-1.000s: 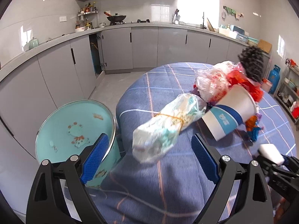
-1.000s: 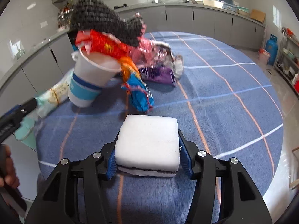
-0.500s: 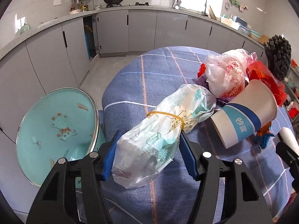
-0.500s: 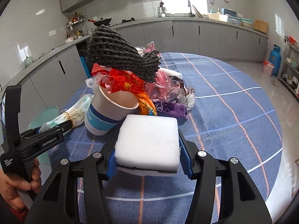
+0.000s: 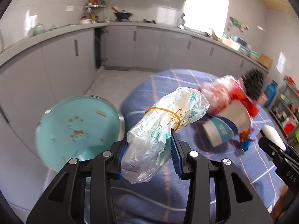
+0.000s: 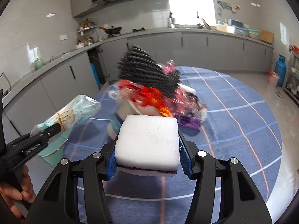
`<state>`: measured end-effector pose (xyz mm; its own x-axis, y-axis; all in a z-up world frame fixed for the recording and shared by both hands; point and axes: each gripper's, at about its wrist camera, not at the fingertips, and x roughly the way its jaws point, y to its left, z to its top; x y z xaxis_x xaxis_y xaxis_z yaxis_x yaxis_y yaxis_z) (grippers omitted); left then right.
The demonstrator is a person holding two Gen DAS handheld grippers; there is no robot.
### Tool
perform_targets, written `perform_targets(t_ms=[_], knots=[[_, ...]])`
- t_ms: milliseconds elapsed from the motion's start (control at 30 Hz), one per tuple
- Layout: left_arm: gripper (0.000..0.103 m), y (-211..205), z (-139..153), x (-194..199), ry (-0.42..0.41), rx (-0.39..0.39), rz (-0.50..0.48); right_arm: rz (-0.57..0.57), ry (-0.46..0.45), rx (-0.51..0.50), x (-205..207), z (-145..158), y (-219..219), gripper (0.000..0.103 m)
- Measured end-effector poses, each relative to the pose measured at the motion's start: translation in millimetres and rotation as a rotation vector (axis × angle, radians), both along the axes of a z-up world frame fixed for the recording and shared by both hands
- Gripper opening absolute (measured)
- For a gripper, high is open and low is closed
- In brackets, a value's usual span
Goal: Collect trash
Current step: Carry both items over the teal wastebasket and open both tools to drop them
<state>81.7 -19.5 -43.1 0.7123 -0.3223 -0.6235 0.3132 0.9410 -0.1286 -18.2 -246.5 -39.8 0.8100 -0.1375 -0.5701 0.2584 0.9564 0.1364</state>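
Between the left gripper's (image 5: pixel 149 155) just-closed jaws, seemingly pinched: the plastic bundle (image 5: pixel 164 125).

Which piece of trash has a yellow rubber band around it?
The clear plastic bag bundle, held by the left gripper. The white foam block, the blue-banded paper cup and the red wrappers have no band.

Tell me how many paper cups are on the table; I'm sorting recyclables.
1 visible: the blue-banded paper cup lies tipped on the blue tablecloth at the trash pile, a red wrapper at its mouth. Others may hide within the pile.
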Motion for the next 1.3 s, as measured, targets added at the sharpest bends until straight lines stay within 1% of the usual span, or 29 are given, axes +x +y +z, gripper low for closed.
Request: perform_targets(t_ms=[67, 167, 233, 400, 500, 633, 767, 867, 900, 1033, 1133, 1233, 1300], knots=[[0.04, 19, 9, 1, -0.023, 0.001, 0.062, 0.03, -0.005, 0.003, 4, 4, 10, 0.055], [0.04, 48, 24, 7, -0.064, 0.015, 0.148, 0.095, -0.022, -0.019, 18, 15, 33, 0.055], [0.04, 66, 31, 12, -0.073, 0.017, 0.202, 0.137, -0.027, -0.016, 29, 20, 46, 0.055], [0.04, 109, 39, 28, -0.068, 0.02, 0.338, 0.238, -0.04, -0.026, 60, 32, 89, 0.055], [0.04, 125, 37, 34, -0.068, 0.032, 0.398, 0.298, -0.049, -0.022, 78, 34, 113, 0.055], [0.04, 139, 20, 47, -0.001, 0.034, 0.456, 0.351, -0.011, 0.003, 108, 26, 138, 0.055], [0.041, 143, 2, 55, 0.039, 0.06, 0.477, 0.401, 0.026, -0.01, 135, 15, 161, 0.055], [0.041, 144, -10, 59, 0.064, 0.076, 0.481, 0.419, 0.054, 0.006, 154, 5, 174, 0.055], [0.041, 144, -12, 61, 0.071, 0.081, 0.483, 0.424, 0.061, 0.016, 153, 1, 174, 0.055], [0.041, 147, -23, 67, 0.101, 0.096, 0.49, 0.436, 0.103, 0.033, 170, -11, 184, 0.055], [0.041, 148, -29, 72, 0.12, 0.102, 0.49, 0.442, 0.142, 0.075, 180, -22, 186, 0.055], [0.041, 146, -36, 73, 0.132, 0.113, 0.488, 0.449, 0.164, 0.071, 188, -29, 191, 0.055], [0.041, 145, -40, 76, 0.147, 0.11, 0.483, 0.453, 0.179, 0.086, 191, -33, 192, 0.056]])
